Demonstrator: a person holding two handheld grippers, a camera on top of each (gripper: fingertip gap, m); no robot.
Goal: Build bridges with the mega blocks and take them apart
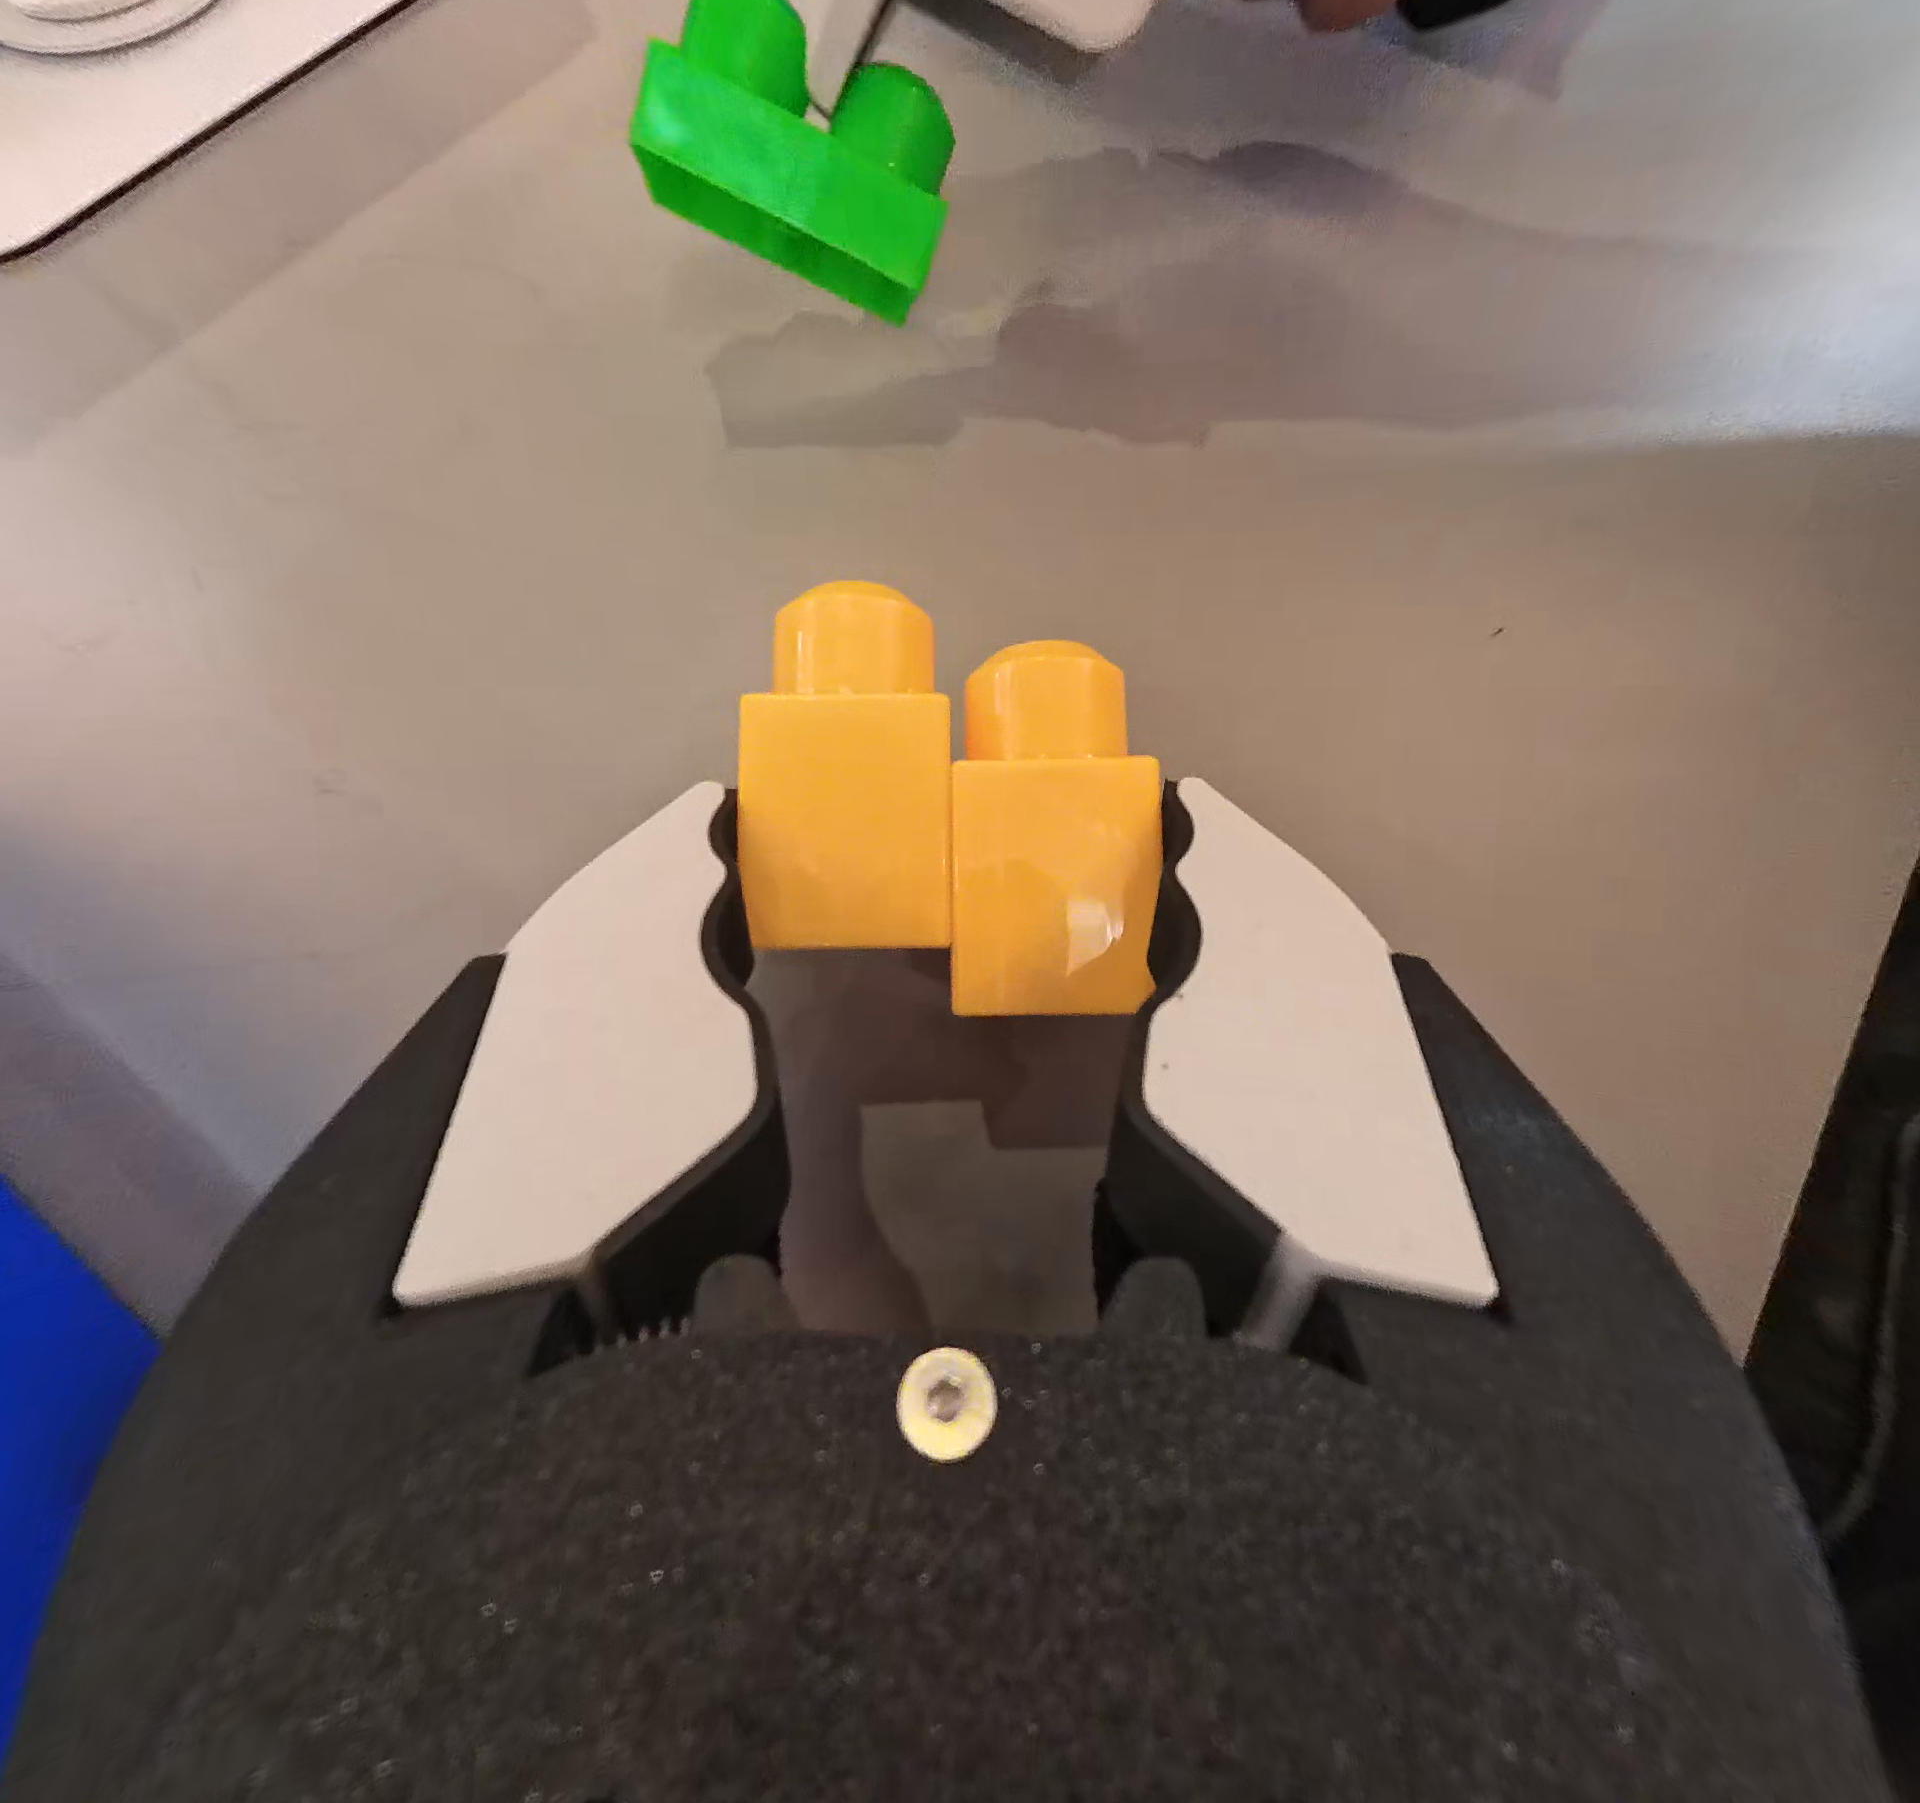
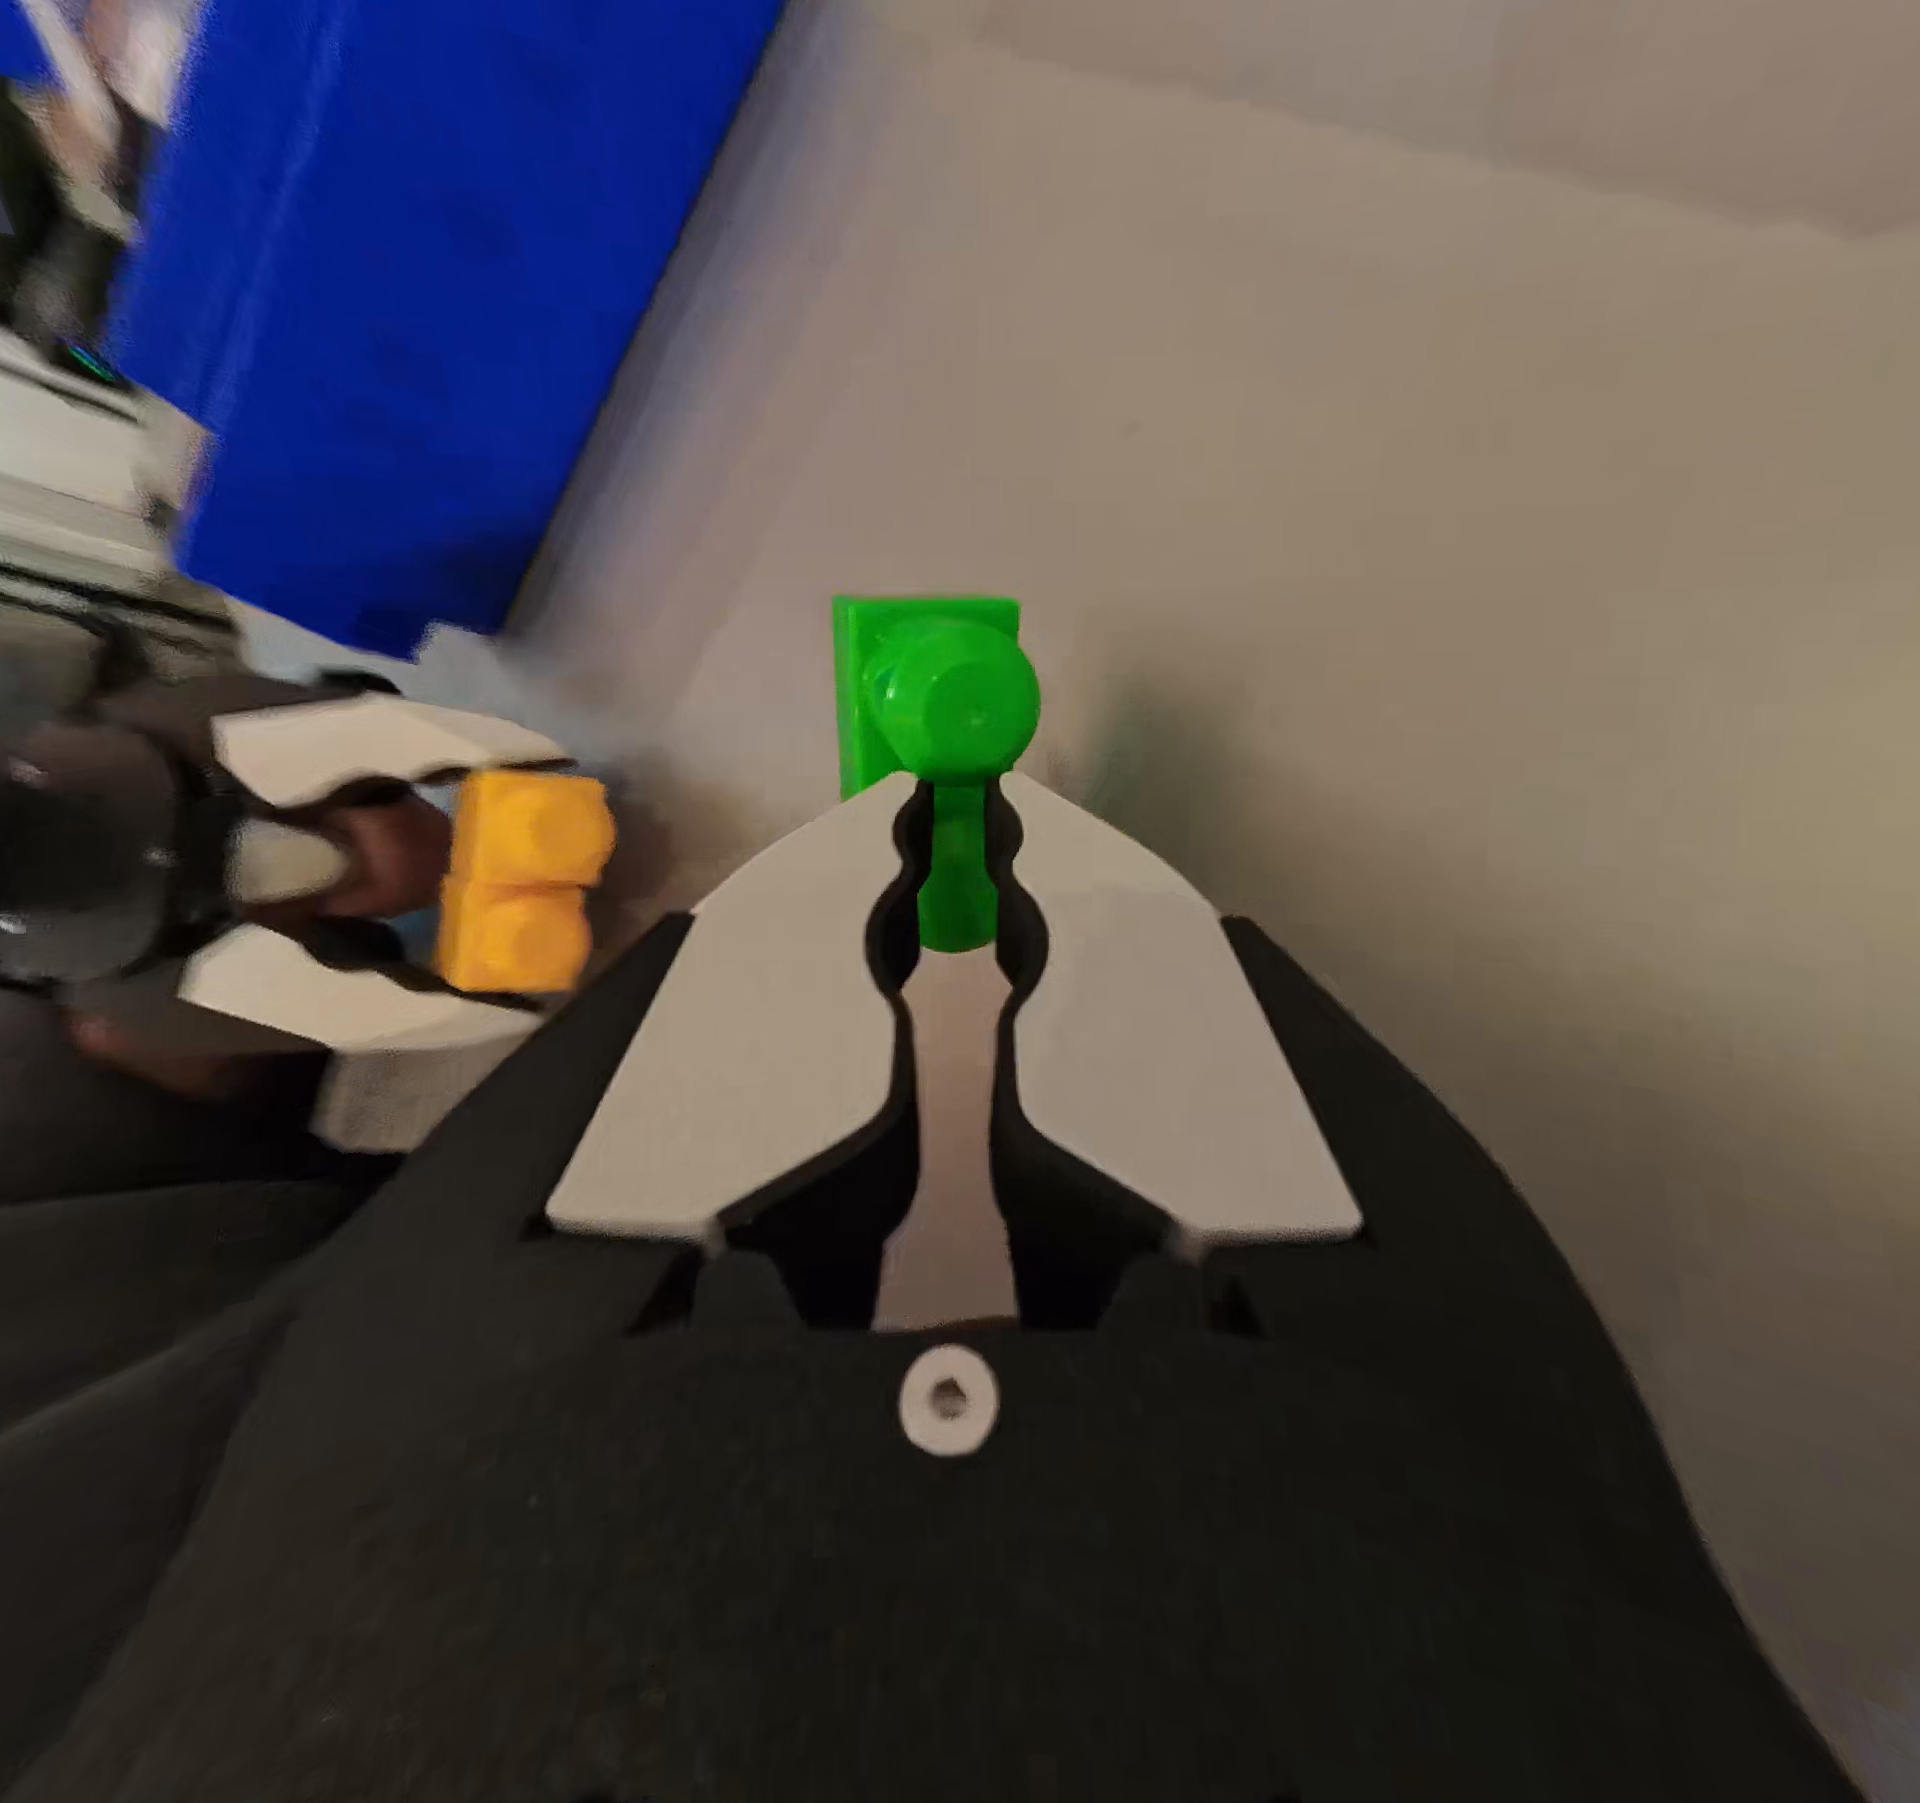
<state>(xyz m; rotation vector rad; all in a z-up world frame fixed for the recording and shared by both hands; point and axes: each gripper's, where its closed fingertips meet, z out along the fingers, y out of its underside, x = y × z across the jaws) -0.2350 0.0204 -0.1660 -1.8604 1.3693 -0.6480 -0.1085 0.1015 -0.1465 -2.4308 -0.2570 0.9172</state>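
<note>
While left fingers clamp two orange blocks, right fingers pinch the green block (studs showing).

Two orange single-stud blocks sit side by side, touching, studs pointing to 12 o'clock, the right one set slightly lower, both pinched between the left gripper's fingers. Toward 11 o'clock from them, a green two-stud block hangs tilted above the surface, held by one stud.
</note>
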